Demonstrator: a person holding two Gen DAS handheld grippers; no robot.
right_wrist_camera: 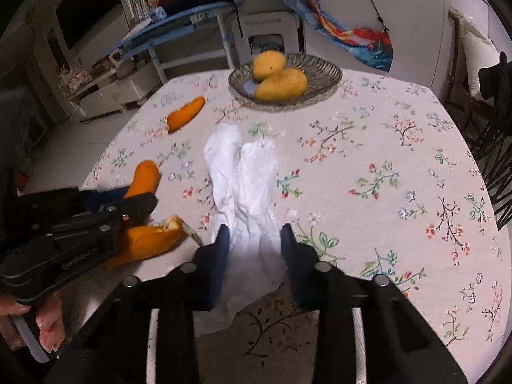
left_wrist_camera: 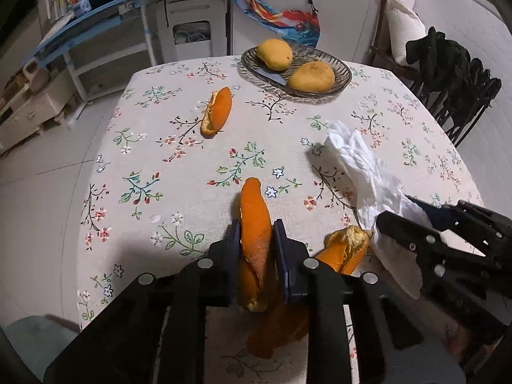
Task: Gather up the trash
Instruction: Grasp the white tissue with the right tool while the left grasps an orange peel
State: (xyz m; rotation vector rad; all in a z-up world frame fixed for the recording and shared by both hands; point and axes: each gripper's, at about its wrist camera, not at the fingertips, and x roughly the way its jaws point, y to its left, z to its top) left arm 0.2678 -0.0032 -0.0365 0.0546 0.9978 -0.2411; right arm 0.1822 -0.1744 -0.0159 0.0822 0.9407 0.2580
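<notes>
My left gripper point(left_wrist_camera: 256, 236) is shut on a long orange mango peel point(left_wrist_camera: 254, 220) near the table's front edge; it shows in the right wrist view point(right_wrist_camera: 142, 179) too. A second peel point(left_wrist_camera: 345, 249) lies just right of it, also in the right wrist view point(right_wrist_camera: 150, 240). A third peel point(left_wrist_camera: 217, 112) lies farther back on the left point(right_wrist_camera: 185, 113). My right gripper point(right_wrist_camera: 256, 236) has its fingers either side of a crumpled white tissue point(right_wrist_camera: 243, 176), and the pads look pressed against it. The tissue also shows in the left wrist view point(left_wrist_camera: 361, 163).
A glass bowl point(left_wrist_camera: 342, 67) with two mangoes point(left_wrist_camera: 275, 53) stands at the back of the floral-cloth table point(left_wrist_camera: 160, 166). A dark chair point(left_wrist_camera: 454, 73) stands at the right. A blue shelf point(left_wrist_camera: 96, 16) and a white cabinet stand behind.
</notes>
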